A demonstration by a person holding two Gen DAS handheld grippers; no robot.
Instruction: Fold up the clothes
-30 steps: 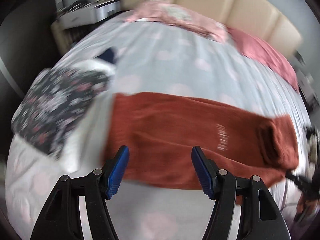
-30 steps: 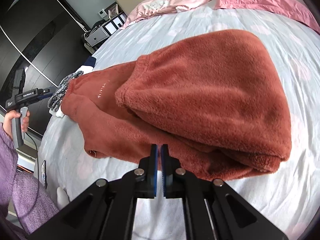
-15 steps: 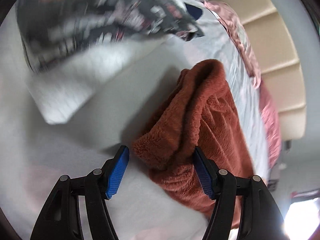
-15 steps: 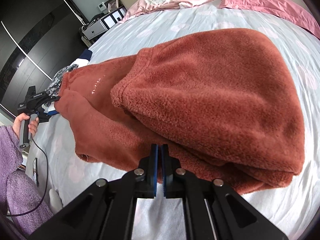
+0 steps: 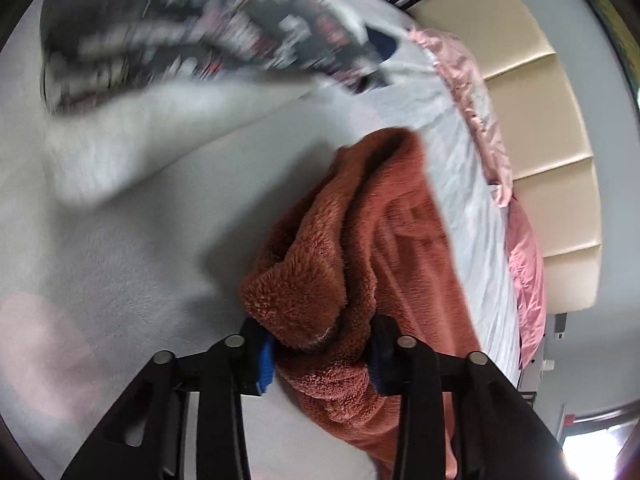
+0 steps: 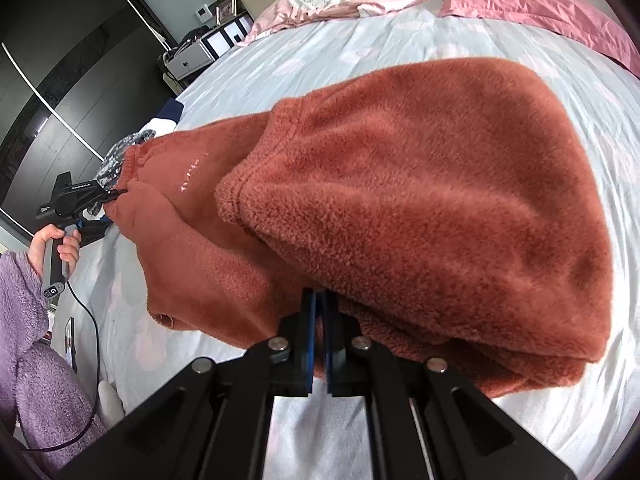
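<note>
Rust-brown fleece trousers (image 6: 420,180) lie on the bed, one end doubled over the rest into a thick fold. My right gripper (image 6: 319,312) is shut at the near edge of that fold, with its fingertips tucked under the fleece. At the far left end, my left gripper (image 6: 110,196) pinches the waistband. In the left wrist view that bunched waistband (image 5: 320,300) fills the space between the blue pads of my left gripper (image 5: 320,360), and the rest of the trousers (image 5: 400,248) trails away behind it.
The pale sheet (image 6: 320,52) has faint pink spots. A dark floral garment (image 5: 180,20) lies on a white one beyond the waistband. Pink pillows (image 6: 540,4) sit against the beige headboard (image 5: 540,120). A person's hand (image 6: 52,240) and purple sleeve (image 6: 20,288) are at the bed's left edge.
My left gripper swung down to the trousers' waistband and its fingers drew in on the fleece. The right gripper stayed shut and edged closer to the fold.
</note>
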